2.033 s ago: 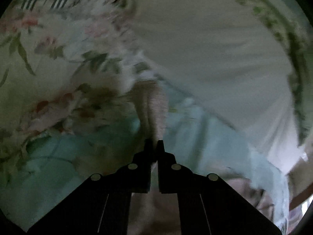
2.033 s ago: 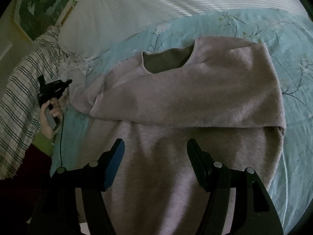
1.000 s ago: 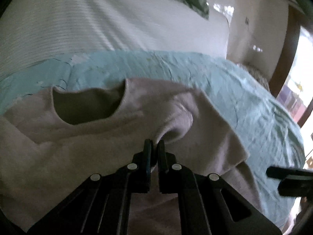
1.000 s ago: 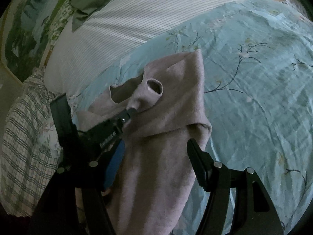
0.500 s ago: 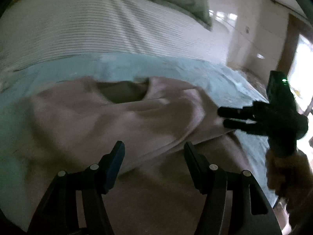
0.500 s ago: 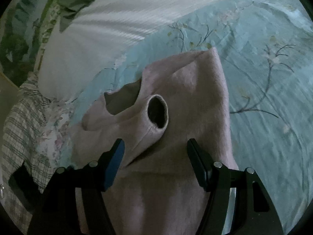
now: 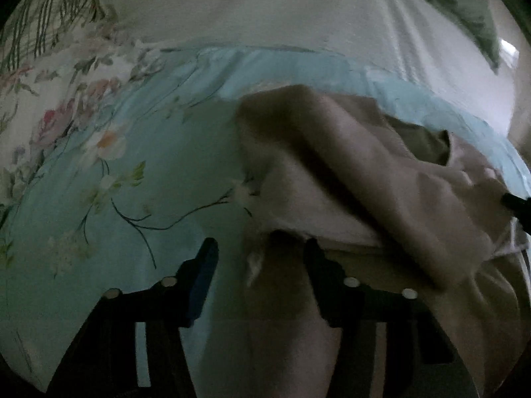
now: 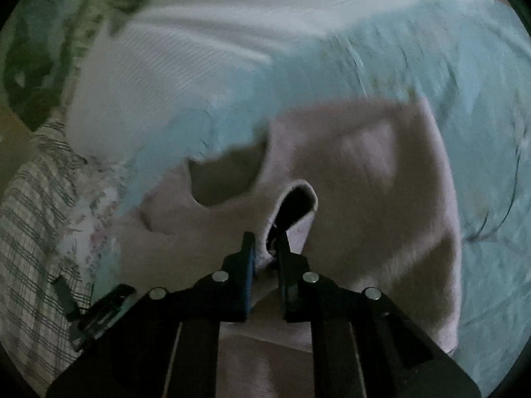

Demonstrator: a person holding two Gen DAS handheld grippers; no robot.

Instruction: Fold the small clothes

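My right gripper is pinching the sleeve cuff of the pinkish-beige sweater, fingers nearly together w/ the cuff edge squeezed between them; the cuff's dark opening is gaping just past the tips. My left gripper is hanging spread wide, nothing between its fingers, w/ the sweater's left edge running up btwn them — can't tell if the pads are touching cloth, pic is blurry. Sweater is lying on the light-blue floral bedsheet, body partly folded over itself, neck opening facing the head of the bed and showing a darker inner side. In the left wrist view the same sweater is bunching in a thick fold to the right of my tool, the blue sheet w/ branch-and-blossom print is lying bare to the left. At that view's far right edge a black tip of the other gripper is poking in, right by the folded cloth. Beyond the sweater a white ribbed cover is stretching across the bed, and a green pillow is sitting on it toward the corner. A plaid cloth is lying at the left side in the right wrist view, next to a pale floral fabric. No boxes, baskets or other containers showing here; the garment is lying loose on the bed.
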